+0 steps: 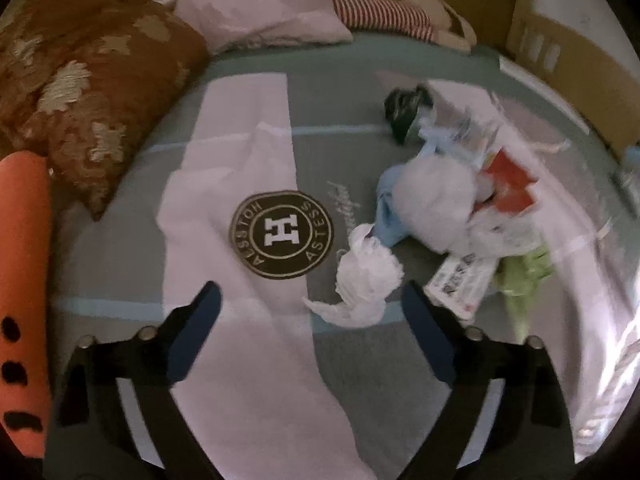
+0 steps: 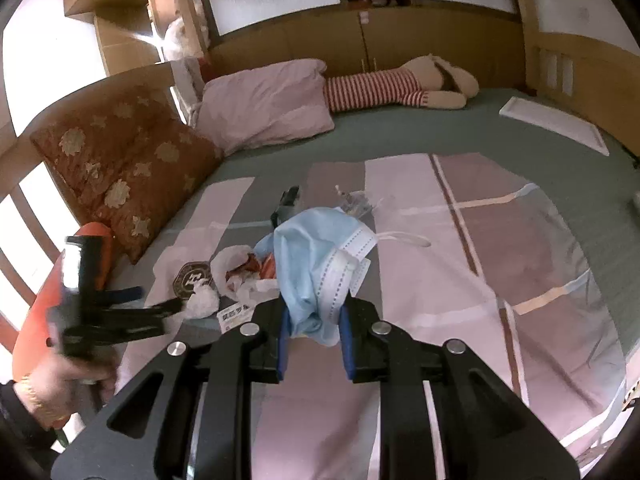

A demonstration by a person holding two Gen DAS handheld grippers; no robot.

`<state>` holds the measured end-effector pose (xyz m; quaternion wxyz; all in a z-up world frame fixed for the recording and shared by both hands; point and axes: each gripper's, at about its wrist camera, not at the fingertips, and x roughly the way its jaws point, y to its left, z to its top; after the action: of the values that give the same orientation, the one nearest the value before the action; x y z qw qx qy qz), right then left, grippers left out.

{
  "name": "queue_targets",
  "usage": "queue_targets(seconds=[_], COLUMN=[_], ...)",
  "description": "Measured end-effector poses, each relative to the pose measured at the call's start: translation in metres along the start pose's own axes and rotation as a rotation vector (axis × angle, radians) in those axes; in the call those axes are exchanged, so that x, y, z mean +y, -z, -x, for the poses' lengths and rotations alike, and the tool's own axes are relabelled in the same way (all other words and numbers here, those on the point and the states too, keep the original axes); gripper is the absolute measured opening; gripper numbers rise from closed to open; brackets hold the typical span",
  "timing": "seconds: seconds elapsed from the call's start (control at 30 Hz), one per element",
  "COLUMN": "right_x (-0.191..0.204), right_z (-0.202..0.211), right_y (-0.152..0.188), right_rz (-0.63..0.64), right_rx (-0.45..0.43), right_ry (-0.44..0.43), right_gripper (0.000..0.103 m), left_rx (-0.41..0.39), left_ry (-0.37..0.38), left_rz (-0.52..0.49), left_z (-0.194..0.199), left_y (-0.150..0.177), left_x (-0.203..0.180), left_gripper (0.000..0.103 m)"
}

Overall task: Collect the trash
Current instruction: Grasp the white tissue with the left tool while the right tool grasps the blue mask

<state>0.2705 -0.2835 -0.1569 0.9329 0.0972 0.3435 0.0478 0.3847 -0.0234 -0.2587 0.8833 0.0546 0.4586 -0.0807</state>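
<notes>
My left gripper (image 1: 316,314) stands open low over the bed, and a crumpled white tissue (image 1: 368,276) lies just ahead of its right finger, untouched. Beyond the tissue sits a heap of trash: a clear plastic bag (image 1: 436,204), a red packet (image 1: 512,184), a printed white wrapper (image 1: 460,280) and a blurred black item (image 1: 404,108). My right gripper (image 2: 314,332) is shut on light blue face masks (image 2: 312,264), held up above the quilt. In the right wrist view a hand (image 2: 72,376) holds the left gripper (image 2: 156,300) beside the tissue (image 2: 204,300) and the bag (image 2: 236,268).
A patchwork quilt (image 2: 440,280) with a round dark logo patch (image 1: 280,234) covers the bed. A brown floral cushion (image 2: 120,176), a pink pillow (image 2: 264,108) and a striped plush toy (image 2: 376,88) lie along the head. An orange plush (image 1: 24,280) is at the left edge.
</notes>
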Motion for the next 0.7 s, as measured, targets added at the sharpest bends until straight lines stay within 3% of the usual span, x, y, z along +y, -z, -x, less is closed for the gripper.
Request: queue_targets(seconds=[0.13,0.27,0.3,0.37,0.5,0.6,0.7], right_x=[0.001,0.003,0.002,0.001,0.002,0.008,0.016], right_z=[0.002,-0.002,-0.002,-0.004,-0.001,0.007,0.019], right_y=[0.001,0.002,0.003,0.003,0.002,0.003,0.004], right_rz=[0.000,0.008,0.012,0.012,0.019,0.052,0.089], right_rx=[-0.009,0.003,0.008,0.014,0.008,-0.020,-0.060], right_ry=[-0.012,-0.014,-0.015,-0.015,-0.019,-0.022,-0.011], right_gripper=[0.021,0.021,0.021,0.021,0.021,0.021,0.021], left_rx=[0.023,0.059,0.044,0.043,-0.035,-0.103,-0.173], left_ry=[0.006,0.051,0.048,0.070,0.079,0.066,0.106], left_rz=[-0.055,-0.032,-0.045,-0.055,-0.004,0.012,0.005], left_z=[-0.026,-0.047,-0.047,-0.042,-0.004,0.042,0.101], left_y=[-0.002,-0.004,-0.003,-0.007,-0.019,-0.026,-0.025], left_x=[-0.013,-0.016,-0.019,-0.024,-0.020,-0.018,-0.019], left_gripper=[0.079,0.068,0.047,0.024,0.021,0.021,0.021])
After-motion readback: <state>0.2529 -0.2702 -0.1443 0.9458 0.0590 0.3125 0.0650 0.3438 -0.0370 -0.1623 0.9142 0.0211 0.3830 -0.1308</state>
